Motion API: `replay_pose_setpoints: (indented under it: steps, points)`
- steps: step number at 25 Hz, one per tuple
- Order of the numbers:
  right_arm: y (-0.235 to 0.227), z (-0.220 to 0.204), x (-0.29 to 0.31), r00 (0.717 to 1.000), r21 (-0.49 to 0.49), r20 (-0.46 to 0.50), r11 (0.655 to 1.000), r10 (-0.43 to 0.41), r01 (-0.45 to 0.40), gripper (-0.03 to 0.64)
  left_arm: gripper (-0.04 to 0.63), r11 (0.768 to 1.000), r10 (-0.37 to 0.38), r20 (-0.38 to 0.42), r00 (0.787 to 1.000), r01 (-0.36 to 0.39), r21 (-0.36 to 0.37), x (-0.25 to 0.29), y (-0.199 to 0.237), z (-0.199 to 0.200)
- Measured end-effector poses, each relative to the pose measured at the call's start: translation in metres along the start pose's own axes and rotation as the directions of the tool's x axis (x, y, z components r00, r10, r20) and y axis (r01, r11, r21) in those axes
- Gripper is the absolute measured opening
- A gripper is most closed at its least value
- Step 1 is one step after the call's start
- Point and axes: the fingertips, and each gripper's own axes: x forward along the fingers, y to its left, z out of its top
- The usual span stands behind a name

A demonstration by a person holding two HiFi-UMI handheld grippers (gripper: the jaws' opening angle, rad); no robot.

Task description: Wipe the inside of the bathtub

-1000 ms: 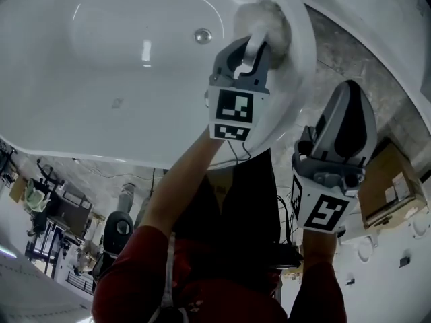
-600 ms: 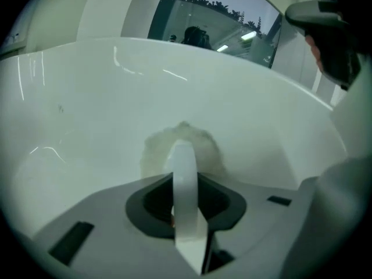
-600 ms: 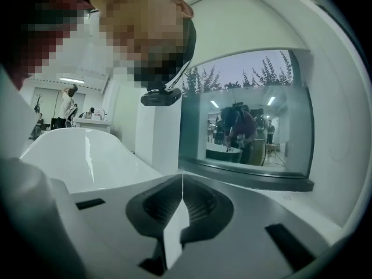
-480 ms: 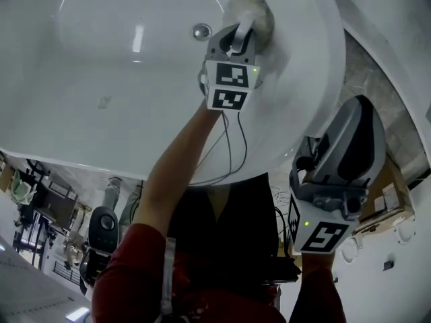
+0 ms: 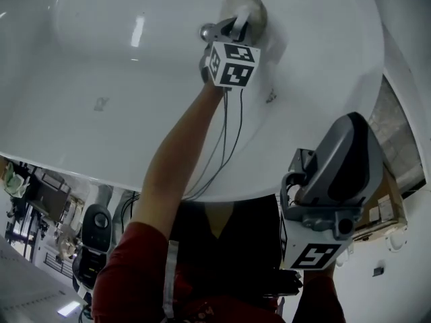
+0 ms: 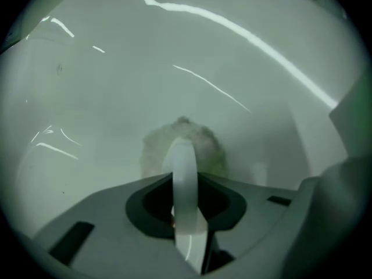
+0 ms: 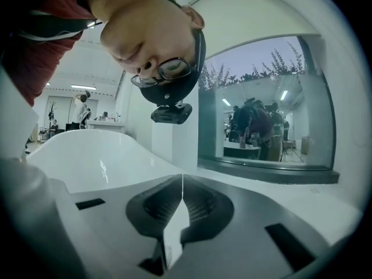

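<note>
The white bathtub (image 5: 121, 59) fills the top of the head view. A fluffy pale cloth (image 5: 246, 4) is pressed on the tub's inner wall, just right of the drain (image 5: 207, 30). My left gripper (image 5: 238, 23) is shut on that cloth at arm's length inside the tub. In the left gripper view the cloth (image 6: 154, 153) bulges round the closed left gripper (image 6: 182, 149) against the tub wall (image 6: 244, 68). My right gripper (image 5: 347, 136) hangs outside the tub by its near rim. It is shut and empty (image 7: 182, 182), aimed up past the tub (image 7: 104, 156) at the person's head.
The tub's near rim (image 5: 202, 188) curves across the middle of the head view. Cables (image 5: 225, 133) trail from the left gripper along the arm. A cardboard box (image 5: 387, 207) sits at the right on the floor. Office furniture (image 5: 47, 200) shows at lower left.
My left gripper has carried the cloth farther into the tub along the wall beside the drain. The right gripper has sunk lower in the head view and stays outside the rim.
</note>
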Motion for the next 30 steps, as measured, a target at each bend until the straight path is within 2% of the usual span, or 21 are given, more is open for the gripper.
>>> replay_pose_setpoints:
  steps: [3,7,13,16,19,23,25,30]
  points:
    - [0.002,-0.007,0.001,1.0,0.001,-0.017,1.0,-0.002,0.002,0.012,0.094,1.0,0.024,-0.055,0.998,-0.024,0.002,0.016,0.01,-0.015]
    - [0.005,-0.014,-0.001,0.999,-0.004,-0.035,1.0,0.0,0.0,0.012,0.094,0.999,0.045,-0.077,0.996,-0.045,0.007,0.024,0.015,-0.018]
    - [0.011,-0.011,-0.007,0.998,0.015,-0.057,1.0,0.004,-0.003,0.012,0.094,0.998,0.028,-0.116,0.993,-0.034,-0.049,0.014,0.017,-0.016]
    - [0.009,-0.002,-0.008,0.999,0.025,-0.04,1.0,-0.01,0.011,0.012,0.094,0.998,0.006,-0.105,0.994,-0.012,-0.059,-0.003,0.011,-0.008]
    - [0.005,0.012,-0.016,0.999,0.011,-0.032,0.999,-0.034,0.035,0.012,0.094,0.997,-0.039,-0.074,0.996,0.035,-0.064,-0.033,-0.002,0.003]
    - [-0.007,0.032,-0.039,0.996,-0.005,-0.043,0.997,-0.078,0.078,0.012,0.094,0.991,-0.114,-0.029,0.993,0.112,-0.067,-0.099,-0.024,0.022]
    - [-0.012,0.042,-0.052,0.993,-0.014,-0.052,0.995,-0.102,0.101,0.012,0.094,0.987,-0.16,-0.01,0.987,0.159,-0.037,-0.137,-0.038,0.035]
    - [-0.021,0.071,-0.088,0.984,-0.053,-0.062,0.985,-0.166,0.163,0.012,0.094,0.963,-0.258,0.053,0.965,0.252,0.097,-0.228,-0.077,0.072]
